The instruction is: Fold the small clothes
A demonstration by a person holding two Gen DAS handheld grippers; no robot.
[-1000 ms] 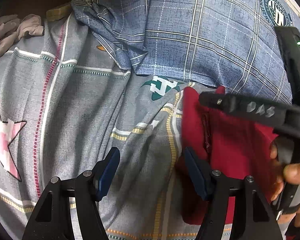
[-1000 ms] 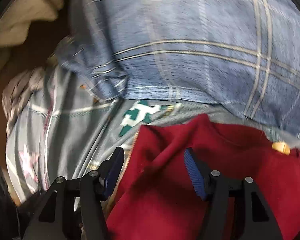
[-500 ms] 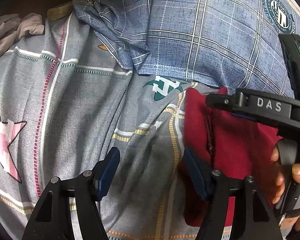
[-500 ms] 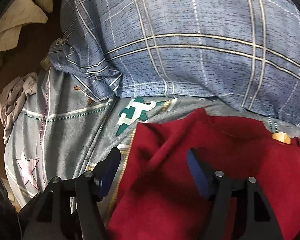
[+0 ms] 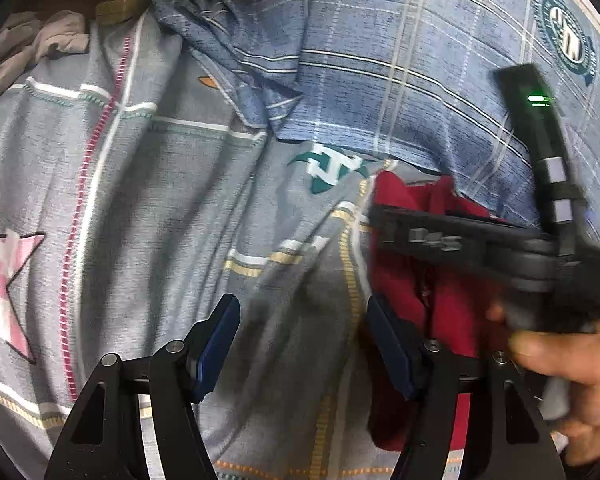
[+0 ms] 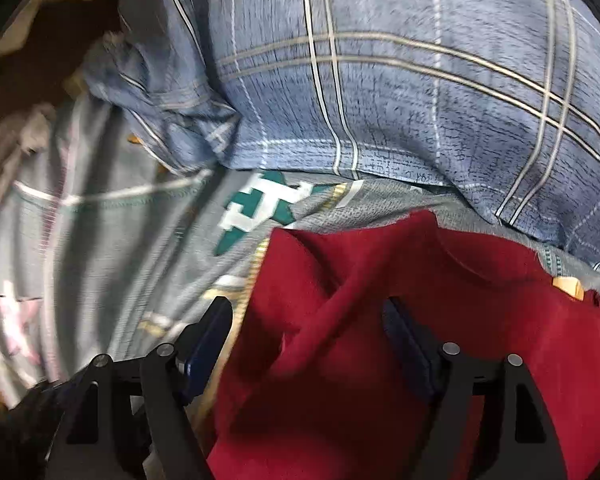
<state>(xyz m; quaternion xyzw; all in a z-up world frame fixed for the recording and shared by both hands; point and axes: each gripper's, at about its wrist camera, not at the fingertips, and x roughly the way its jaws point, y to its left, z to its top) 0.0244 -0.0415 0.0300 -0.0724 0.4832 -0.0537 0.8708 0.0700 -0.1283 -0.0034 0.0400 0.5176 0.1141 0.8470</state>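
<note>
Garments, loose, spread over a grey printed sheet (image 5: 148,216) bearing a pink star at 9 o'clock and a teal-and-white emblem (image 5: 332,170) near centre in the left wrist view; no container visible in either view. Red garment (image 6: 400,320), small, rumpled, lying on the grey sheet at 5 o'clock in the right wrist view, its upper edge just below the emblem (image 6: 260,208); the same red garment (image 5: 432,280) at 4 o'clock in the left wrist view, partly hidden by the other tool. Blue plaid cloth (image 5: 400,60), large, filling 12 to 2 o'clock, overlapping the sheet and the top of the red garment, with a round teal badge at 2 o'clock; its bunched corner at 11 o'clock. Pale crumpled cloth (image 5: 32,44) at 10 o'clock, apart from the rest. Left hand-held gripper (image 5: 304,344), fingers spread wide, nothing between them, poised over the grey sheet with its right finger at the red garment's left edge; contact with the cloth cannot be told. Right hand-held gripper (image 6: 308,344), likewise spread wide and gripping nothing, one finger over the sheet, the other over the red garment, a raised fold of red between them; seen blurred from the left wrist view at 3 o'clock, held by the person's right hand (image 5: 560,364) at 4 o'clock, a green light on its body.
</note>
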